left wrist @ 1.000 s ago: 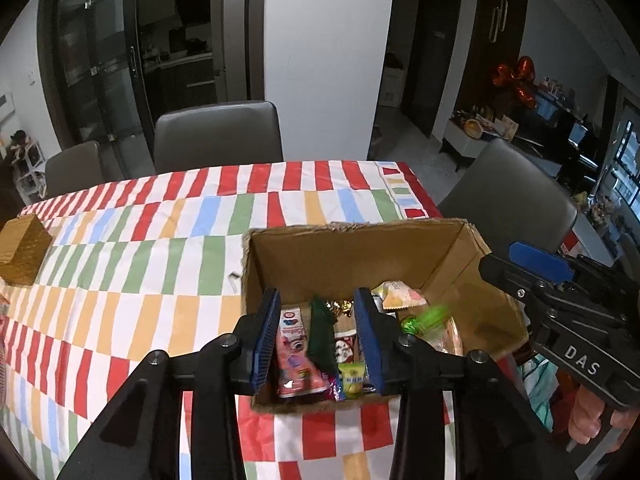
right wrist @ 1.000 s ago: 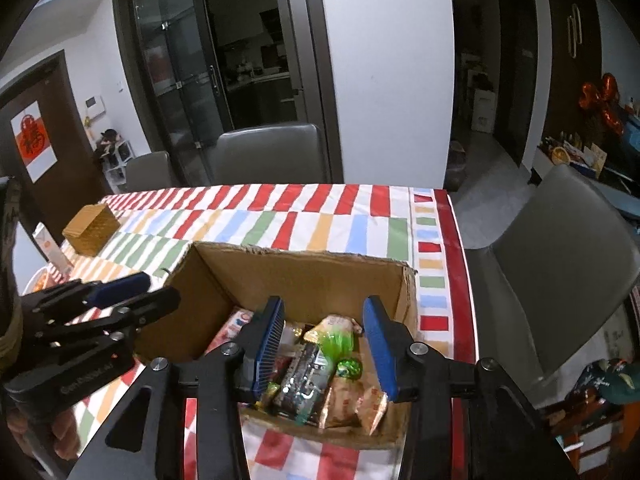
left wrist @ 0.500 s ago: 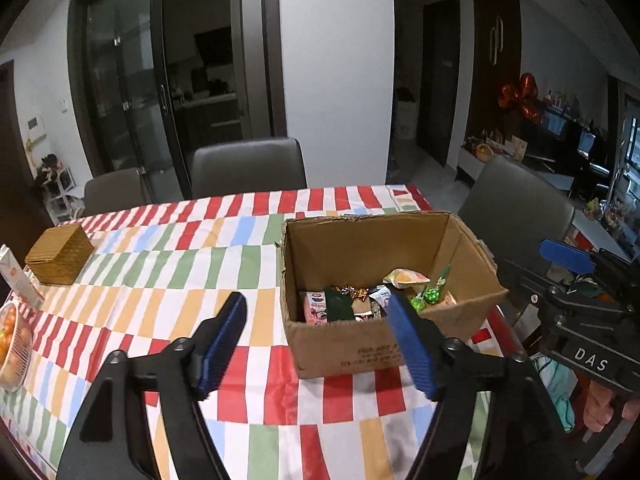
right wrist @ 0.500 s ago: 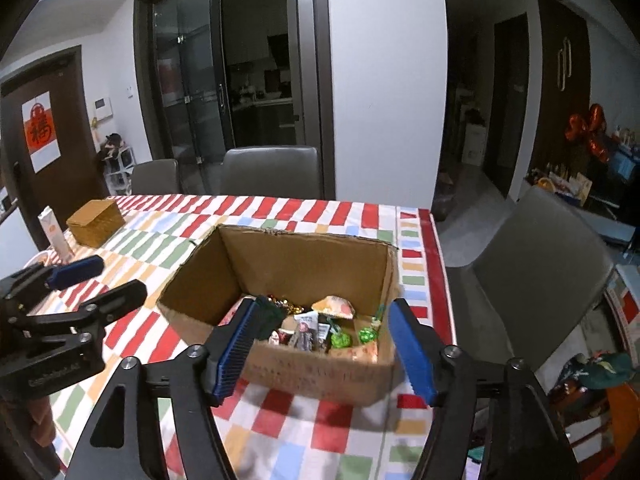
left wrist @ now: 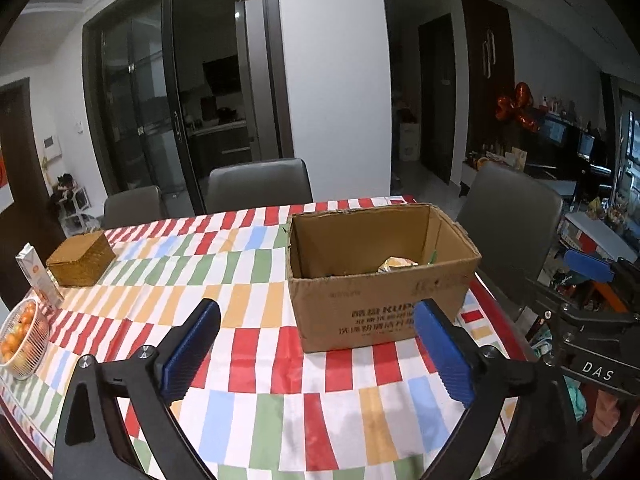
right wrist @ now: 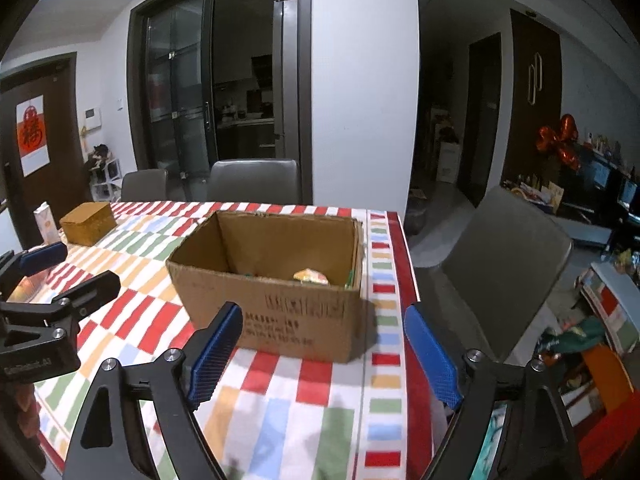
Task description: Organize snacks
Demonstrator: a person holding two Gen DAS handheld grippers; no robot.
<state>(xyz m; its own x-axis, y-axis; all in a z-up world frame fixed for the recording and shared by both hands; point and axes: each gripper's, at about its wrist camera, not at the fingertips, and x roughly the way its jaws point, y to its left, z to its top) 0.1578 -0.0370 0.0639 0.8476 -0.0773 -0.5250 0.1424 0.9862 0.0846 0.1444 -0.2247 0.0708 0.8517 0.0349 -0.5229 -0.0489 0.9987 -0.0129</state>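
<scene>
An open cardboard box stands on the striped tablecloth near the table's right end; it also shows in the right wrist view. Only the top of a yellow snack packet shows over its rim, seen in the right wrist view too; the other contents are hidden. My left gripper is open and empty, in front of the box and a little above the table. My right gripper is open and empty, in front of the box's right corner.
A wicker box, a drink carton and a wire basket of oranges sit at the table's left. Grey chairs stand behind the table and one to its right. The table edge runs just right of the box.
Both grippers have pulled back and up out of the box and have opened wider. The box now stands farther ahead, with its contents mostly hidden behind the rim.
</scene>
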